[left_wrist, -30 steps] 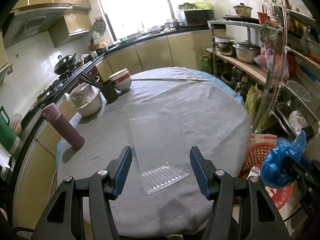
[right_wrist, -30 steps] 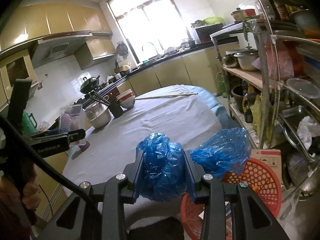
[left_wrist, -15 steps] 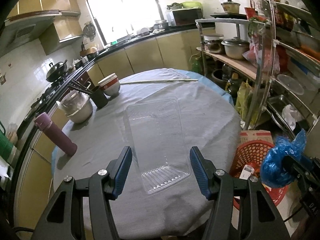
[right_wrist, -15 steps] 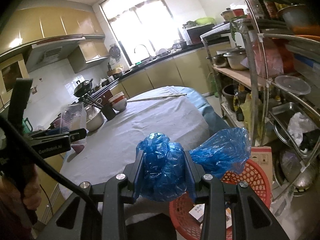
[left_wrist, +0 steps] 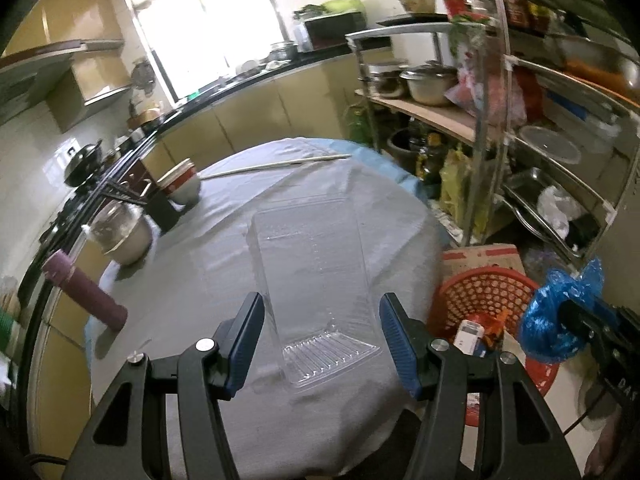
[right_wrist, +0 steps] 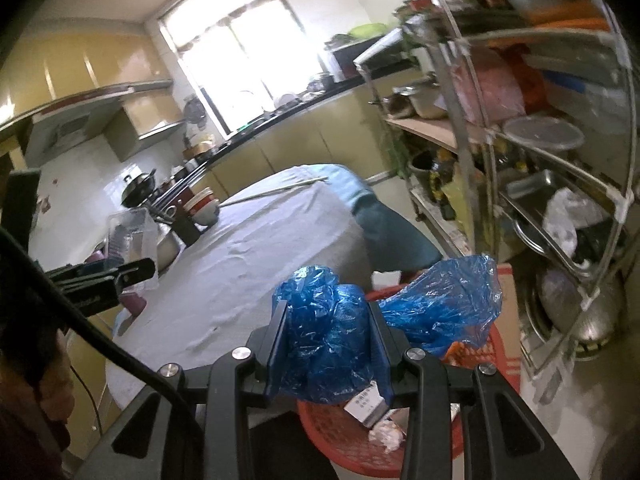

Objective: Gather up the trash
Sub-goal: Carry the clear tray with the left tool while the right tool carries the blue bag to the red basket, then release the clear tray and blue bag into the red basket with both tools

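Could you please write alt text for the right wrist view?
The right gripper clamps a crumpled blue plastic bag above a red basket that already holds some trash. Behind it stands a round table with a grey cloth, in a kitchen.

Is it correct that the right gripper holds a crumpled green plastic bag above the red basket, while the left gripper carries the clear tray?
Not quite: the plastic bag in the right gripper is blue, as the right wrist view shows. It does hang above the red basket, and the left gripper carries the clear tray.
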A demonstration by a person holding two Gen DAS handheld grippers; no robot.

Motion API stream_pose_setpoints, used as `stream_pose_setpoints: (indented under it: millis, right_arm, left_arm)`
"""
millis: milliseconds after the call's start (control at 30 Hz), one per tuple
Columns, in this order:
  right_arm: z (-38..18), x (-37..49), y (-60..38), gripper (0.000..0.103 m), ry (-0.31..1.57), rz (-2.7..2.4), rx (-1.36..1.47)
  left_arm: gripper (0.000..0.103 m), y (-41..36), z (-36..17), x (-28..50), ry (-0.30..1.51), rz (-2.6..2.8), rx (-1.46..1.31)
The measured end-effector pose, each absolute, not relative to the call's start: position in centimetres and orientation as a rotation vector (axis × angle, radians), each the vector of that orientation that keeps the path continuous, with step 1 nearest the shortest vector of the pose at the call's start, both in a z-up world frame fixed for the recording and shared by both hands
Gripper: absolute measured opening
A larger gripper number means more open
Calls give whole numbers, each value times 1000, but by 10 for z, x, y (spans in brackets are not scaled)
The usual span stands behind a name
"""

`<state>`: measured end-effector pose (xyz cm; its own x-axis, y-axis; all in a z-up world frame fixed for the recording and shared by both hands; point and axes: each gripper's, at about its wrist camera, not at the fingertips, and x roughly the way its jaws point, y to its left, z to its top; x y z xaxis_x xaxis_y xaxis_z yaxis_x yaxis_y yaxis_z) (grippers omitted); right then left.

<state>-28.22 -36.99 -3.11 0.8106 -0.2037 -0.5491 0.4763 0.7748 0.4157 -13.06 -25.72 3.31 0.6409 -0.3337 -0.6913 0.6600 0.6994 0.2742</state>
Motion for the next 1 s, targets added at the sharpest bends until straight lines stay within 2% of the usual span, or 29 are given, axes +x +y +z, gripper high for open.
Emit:
stream_pose_setpoints:
  millis: [600, 1000]
  right_arm:
    - [-54, -325, -425, 40, 455, -463, 790]
    - [-63, -323, -426, 40, 470, -451, 824]
  left_arm:
    - [61, -318, -25, -163, 842, -906, 591]
    - [62, -326, -43, -170, 850, -909, 643]
